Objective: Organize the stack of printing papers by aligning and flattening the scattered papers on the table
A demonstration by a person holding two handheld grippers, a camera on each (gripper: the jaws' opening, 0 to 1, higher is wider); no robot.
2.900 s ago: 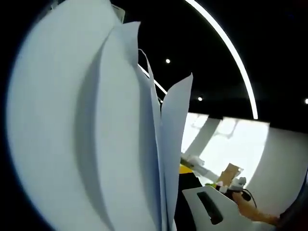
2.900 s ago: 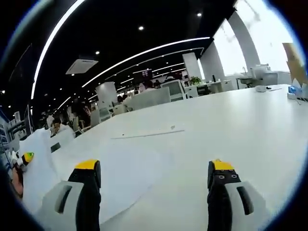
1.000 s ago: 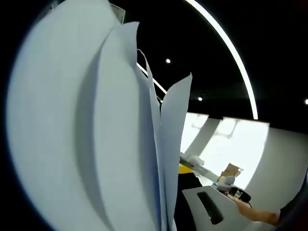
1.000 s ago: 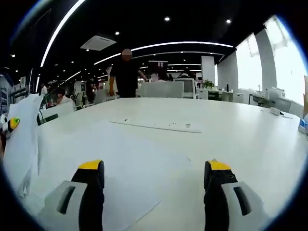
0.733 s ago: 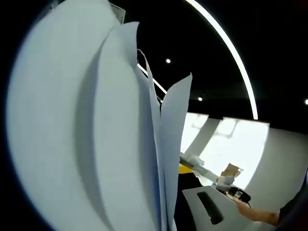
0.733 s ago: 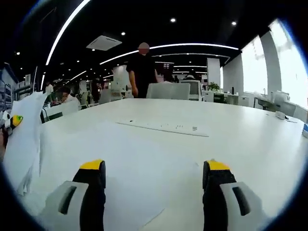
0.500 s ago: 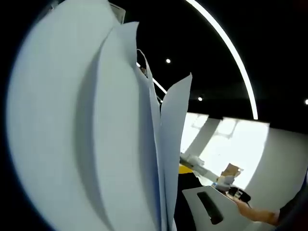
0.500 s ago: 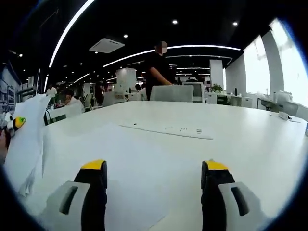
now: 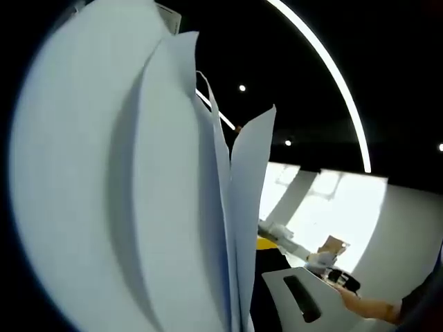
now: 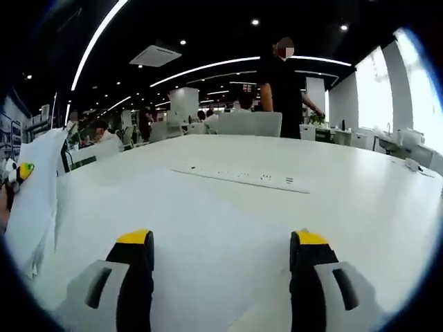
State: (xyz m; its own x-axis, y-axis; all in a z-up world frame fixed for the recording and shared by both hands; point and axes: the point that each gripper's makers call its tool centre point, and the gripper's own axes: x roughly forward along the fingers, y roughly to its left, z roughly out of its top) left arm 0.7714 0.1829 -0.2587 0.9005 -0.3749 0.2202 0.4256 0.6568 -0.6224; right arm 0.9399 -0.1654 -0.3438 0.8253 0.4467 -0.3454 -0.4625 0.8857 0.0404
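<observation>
Step in hand looked like gathering: a sheaf of papers (image 9: 138, 207) stood on edge, fanned, right at the left gripper (its jaws hidden; grip not judgeable). Right gripper (image 10: 221, 252) hovered low over the white table (image 10: 360, 200), jaws wide apart, holding nothing. Next move: tap the sheaf's edges square, lay it flat.
</observation>
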